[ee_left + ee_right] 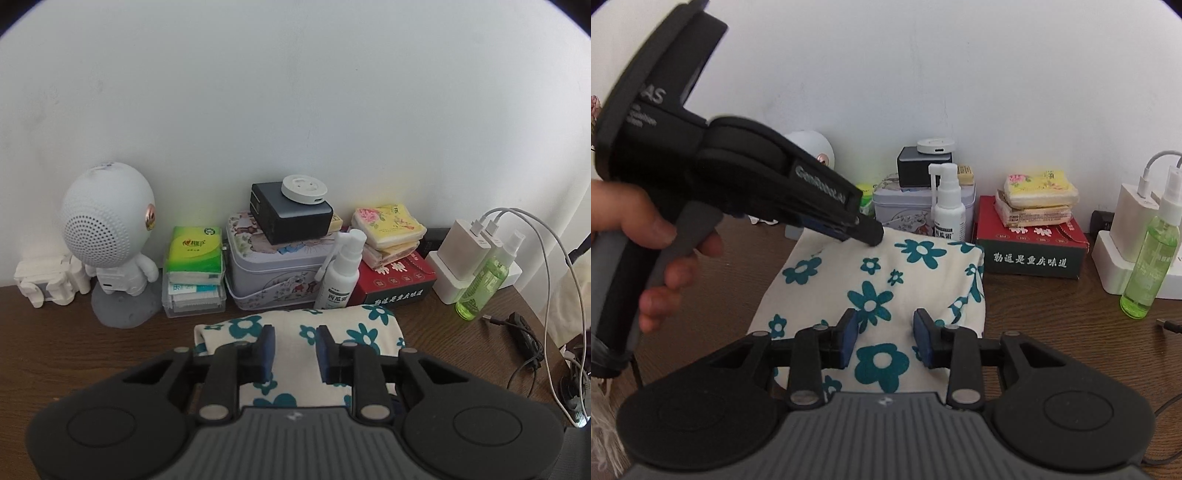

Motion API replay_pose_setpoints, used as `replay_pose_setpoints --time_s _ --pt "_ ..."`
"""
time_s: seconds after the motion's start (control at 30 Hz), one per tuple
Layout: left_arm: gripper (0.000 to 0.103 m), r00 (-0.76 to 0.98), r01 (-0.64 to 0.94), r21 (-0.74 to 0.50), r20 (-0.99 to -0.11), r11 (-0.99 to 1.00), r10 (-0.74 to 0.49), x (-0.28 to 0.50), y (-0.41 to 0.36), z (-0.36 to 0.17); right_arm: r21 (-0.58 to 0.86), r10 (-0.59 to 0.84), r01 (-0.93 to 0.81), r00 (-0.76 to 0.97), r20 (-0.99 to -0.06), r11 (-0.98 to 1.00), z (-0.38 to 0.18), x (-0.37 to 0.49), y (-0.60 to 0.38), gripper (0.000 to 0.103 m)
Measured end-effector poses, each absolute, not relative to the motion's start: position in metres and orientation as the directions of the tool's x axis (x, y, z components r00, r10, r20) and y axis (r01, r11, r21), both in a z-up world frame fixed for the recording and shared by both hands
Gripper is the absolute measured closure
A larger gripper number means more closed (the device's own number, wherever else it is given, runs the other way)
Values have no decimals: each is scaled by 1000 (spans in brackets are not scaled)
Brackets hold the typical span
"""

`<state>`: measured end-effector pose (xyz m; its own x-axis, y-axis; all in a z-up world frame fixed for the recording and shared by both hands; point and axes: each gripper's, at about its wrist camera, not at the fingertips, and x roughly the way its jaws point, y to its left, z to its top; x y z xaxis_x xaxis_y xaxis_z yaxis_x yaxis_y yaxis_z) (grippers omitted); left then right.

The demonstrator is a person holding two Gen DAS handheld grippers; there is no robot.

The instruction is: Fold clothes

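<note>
Folded cloth (882,295), cream with teal flowers, lies flat on the brown table (1052,314), its far edge just short of the clutter along the wall.

Left gripper (294,345): fingers apart, nothing between the blue pads (268,350). It sits over the cloth; cloth shows through the gap and under both fingers. From the right wrist view the same gripper (866,232) comes in from the left, tips down at the cloth's far-left part; cannot tell whether they touch the fabric. The person's hand (665,254) is wrapped on its handle.

Right gripper (885,334): fingers also apart, nothing held. It's over the near half of the cloth, one flower between the pads (849,338), cloth's right edge just outside the right finger.

Behind the cloth: tin box (273,273) with a dark block (290,218) and a white disc (304,188) on top, white spray bottle (340,277) just beside the cloth's far edge, red box (399,284) with tissue packs (388,229) stacked on it. Astronaut figure (110,240) at far left, green bottle (487,284) and white chargers (461,251) at right.
</note>
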<state>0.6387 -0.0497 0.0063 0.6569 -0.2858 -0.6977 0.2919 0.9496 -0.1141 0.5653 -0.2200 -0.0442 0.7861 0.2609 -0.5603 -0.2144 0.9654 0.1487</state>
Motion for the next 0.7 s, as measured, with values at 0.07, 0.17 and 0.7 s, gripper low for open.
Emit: replay_pose_setpoints --time_s 0.07,0.17,0.7 --pt "81 654 307 -105 -698 946 -290 631 -46 10 172 275 -215 786 -553 961 -45 566 -223 69" --pt "71 675 309 -95 -678 946 -289 604 -31 19 197 288 -215 801 -525 957 -37 560 -226 64" --pt "2 821 212 -103 -520 972 -234 462 6 56 110 211 -180 852 -479 977 14 470 -207 0"
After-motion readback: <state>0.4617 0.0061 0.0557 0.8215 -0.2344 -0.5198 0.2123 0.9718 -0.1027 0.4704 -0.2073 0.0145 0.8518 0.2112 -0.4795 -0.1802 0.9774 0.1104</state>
